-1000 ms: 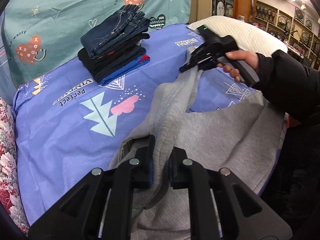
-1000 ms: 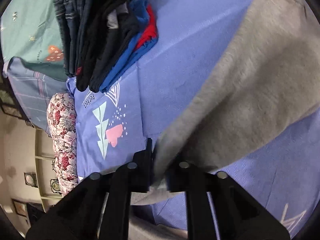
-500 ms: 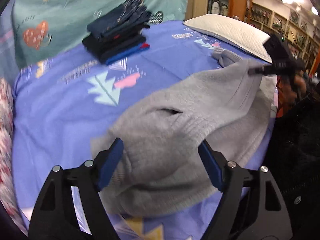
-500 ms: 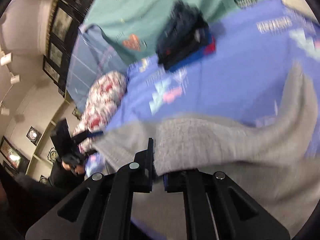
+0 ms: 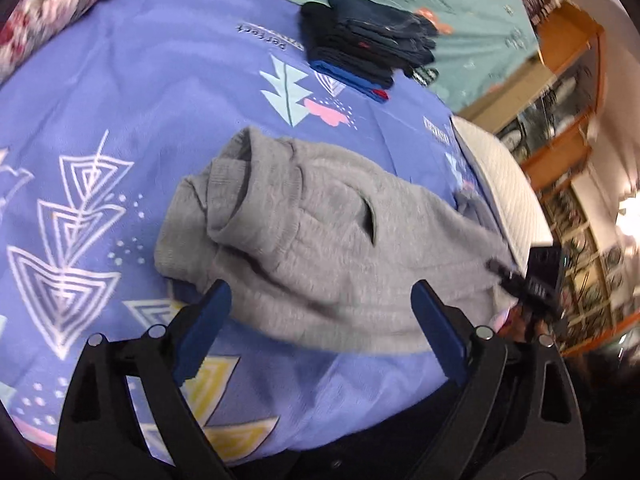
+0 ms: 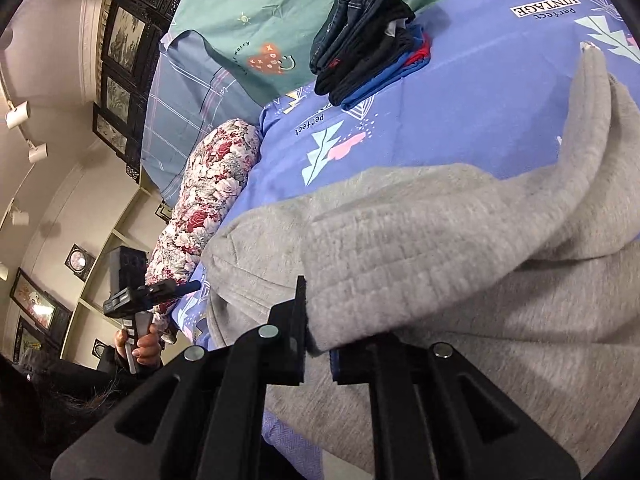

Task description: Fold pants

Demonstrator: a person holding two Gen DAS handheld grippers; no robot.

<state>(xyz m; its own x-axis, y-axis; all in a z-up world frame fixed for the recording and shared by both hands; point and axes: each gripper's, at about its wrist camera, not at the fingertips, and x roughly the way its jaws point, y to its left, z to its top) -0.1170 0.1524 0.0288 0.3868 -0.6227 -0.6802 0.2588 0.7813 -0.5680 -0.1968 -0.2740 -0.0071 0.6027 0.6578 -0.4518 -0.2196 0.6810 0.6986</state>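
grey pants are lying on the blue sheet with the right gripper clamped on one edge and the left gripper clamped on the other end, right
Not quite. The right gripper is shut on an edge of the grey pants, as the right wrist view shows. But the left gripper is open: in the left wrist view its blue pads stand wide apart, having just opened, with nothing pinched. The pants do lie on the blue sheet.

A bed fills most of both views, covered in a blue-violet sheet (image 5: 120, 92) printed with pale trees and triangles. A teal patterned cover (image 6: 248, 12) lies at its far side, beside a floral bolster (image 6: 212, 196) and a white quilted pillow (image 5: 504, 188). In the upper left of the right wrist view, dark framed pictures (image 6: 124, 40) hang on a cream wall with white spotlights (image 6: 18, 114). Wooden glass-fronted shelving (image 5: 568, 92) stands at the right of the left wrist view.
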